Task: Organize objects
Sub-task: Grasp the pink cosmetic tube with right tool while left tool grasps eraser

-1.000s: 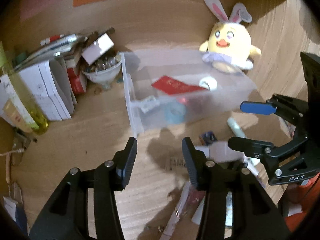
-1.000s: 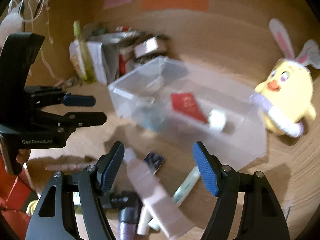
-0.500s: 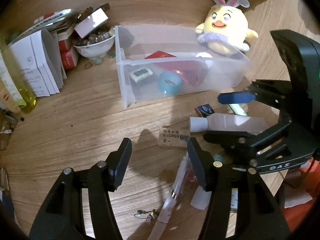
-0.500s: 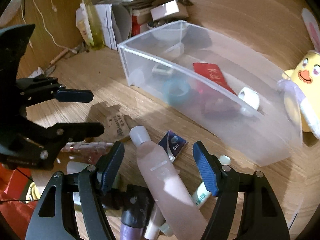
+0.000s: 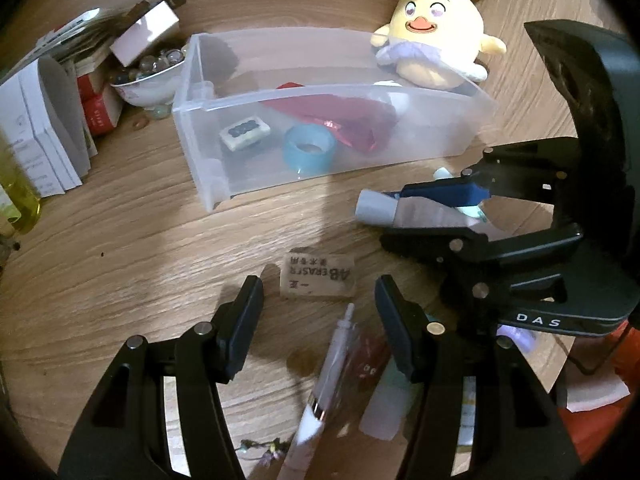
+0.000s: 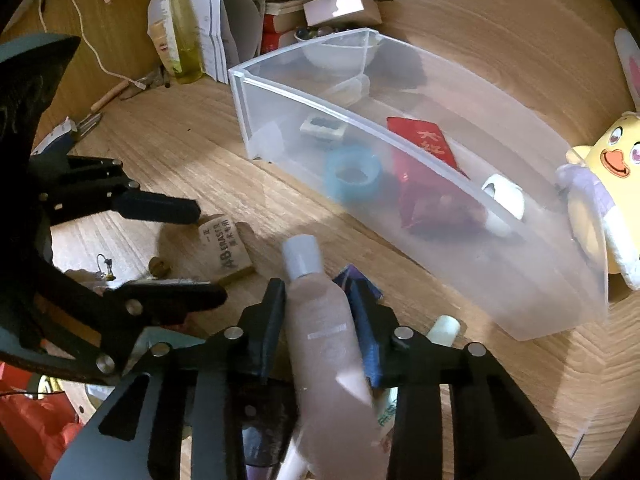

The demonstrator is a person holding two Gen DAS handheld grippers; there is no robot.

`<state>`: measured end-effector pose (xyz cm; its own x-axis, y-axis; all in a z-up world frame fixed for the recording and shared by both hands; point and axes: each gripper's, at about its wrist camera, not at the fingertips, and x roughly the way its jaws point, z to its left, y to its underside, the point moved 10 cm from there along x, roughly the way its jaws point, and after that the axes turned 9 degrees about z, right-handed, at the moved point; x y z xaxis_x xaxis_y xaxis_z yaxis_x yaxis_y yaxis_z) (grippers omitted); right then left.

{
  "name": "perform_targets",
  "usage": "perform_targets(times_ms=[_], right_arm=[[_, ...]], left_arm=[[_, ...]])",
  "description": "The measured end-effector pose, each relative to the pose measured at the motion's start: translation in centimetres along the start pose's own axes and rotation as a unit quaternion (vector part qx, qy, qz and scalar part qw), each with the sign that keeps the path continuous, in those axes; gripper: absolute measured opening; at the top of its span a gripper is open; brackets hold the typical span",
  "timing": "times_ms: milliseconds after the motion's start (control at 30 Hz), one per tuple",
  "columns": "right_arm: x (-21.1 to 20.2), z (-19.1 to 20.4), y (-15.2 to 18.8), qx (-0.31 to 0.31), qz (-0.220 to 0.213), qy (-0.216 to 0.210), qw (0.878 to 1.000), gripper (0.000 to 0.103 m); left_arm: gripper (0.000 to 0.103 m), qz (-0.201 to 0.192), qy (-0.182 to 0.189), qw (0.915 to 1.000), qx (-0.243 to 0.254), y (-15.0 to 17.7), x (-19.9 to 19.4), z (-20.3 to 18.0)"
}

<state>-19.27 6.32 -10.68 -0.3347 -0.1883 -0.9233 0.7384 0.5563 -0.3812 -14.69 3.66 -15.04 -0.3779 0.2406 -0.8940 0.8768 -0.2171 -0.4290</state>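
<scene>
A clear plastic bin (image 5: 420, 152) (image 6: 532, 296) lies on the wooden table and holds a blue tape roll (image 5: 310, 148) (image 6: 352, 176), a red packet (image 6: 424, 148), a small white block and a white roll. My right gripper (image 6: 320, 300) (image 5: 416, 214) is shut on a pale pink tube with a white cap (image 6: 320, 320) (image 5: 416, 214), in front of the bin. My left gripper (image 5: 318, 300) (image 6: 200, 252) is open and empty, with a tan eraser (image 5: 318, 276) (image 6: 226, 246) just beyond its fingertips and a white pen (image 5: 328, 380) between its fingers.
A yellow plush chick (image 5: 434, 28) (image 6: 600, 184) sits behind the bin's right end. A bowl of marbles (image 5: 148, 76), a white box, papers and a yellow bottle (image 6: 182, 24) crowd the back left. More tubes and a small dark packet (image 6: 356, 280) lie near the right gripper.
My right gripper has closed on the pink tube. Both grippers have moved down and closer to the table; the left one now hangs over the eraser and pen.
</scene>
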Motion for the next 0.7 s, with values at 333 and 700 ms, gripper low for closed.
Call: perform_targets(times_ms=[333, 700], right_arm=[[-1.2, -1.4, -0.5, 0.026, -0.034, 0.005, 0.999, 0.021], [-5.2, -4.9, 0.6, 0.087, -0.088, 0.014, 0.992, 0.02]], left_arm=[[0.045, -0.006, -0.005, 0.9999, -0.015, -0.5, 0.1, 0.5], [0.039, -0.013, -0.01, 0.9999, -0.002, -0.9, -0.2, -0.3]])
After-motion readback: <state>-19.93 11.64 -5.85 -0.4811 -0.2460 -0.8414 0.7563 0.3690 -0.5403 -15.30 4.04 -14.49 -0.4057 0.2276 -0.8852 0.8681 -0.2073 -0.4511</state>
